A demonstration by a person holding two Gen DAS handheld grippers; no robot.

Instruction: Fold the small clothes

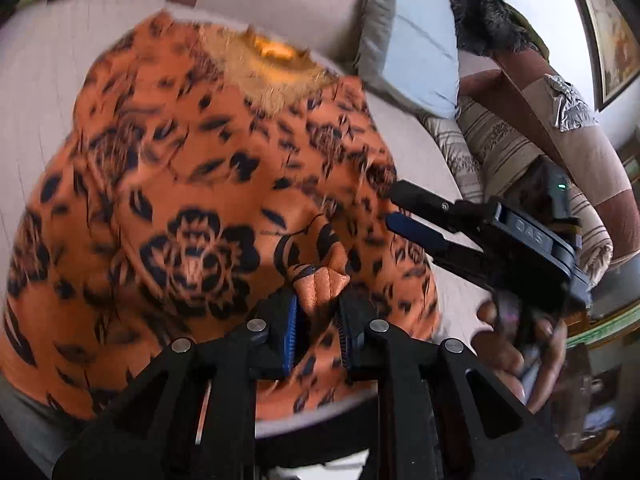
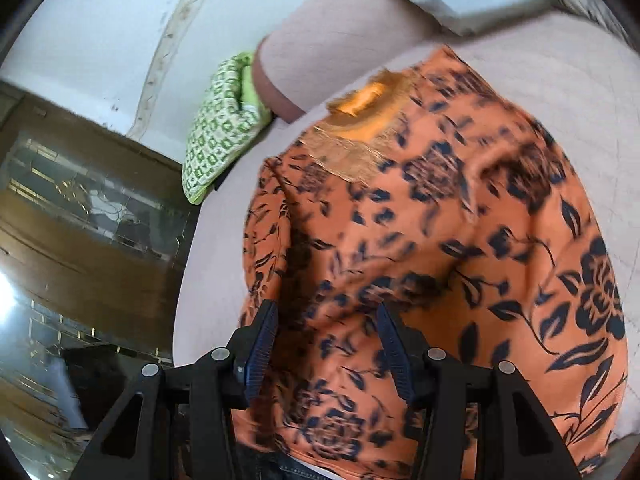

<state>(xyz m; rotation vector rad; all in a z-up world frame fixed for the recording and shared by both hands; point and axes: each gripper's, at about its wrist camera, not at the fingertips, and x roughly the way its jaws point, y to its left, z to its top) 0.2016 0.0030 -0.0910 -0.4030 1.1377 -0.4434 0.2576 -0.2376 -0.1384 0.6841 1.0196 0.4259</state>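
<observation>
place: home bedroom | evidence: bed (image 1: 36, 92), pillow (image 1: 420, 52), framed picture (image 1: 612, 40)

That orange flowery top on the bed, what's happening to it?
A person is folding it with a gripper tool in each hand. The orange floral top lies spread on a pale bedsheet. The left gripper has a small bunched fold of the cloth between its fingers, which stand only slightly apart. The right gripper hangs over the top with its fingers wide open, holding nothing. A green checked cloth sits at the bed's edge.
</observation>
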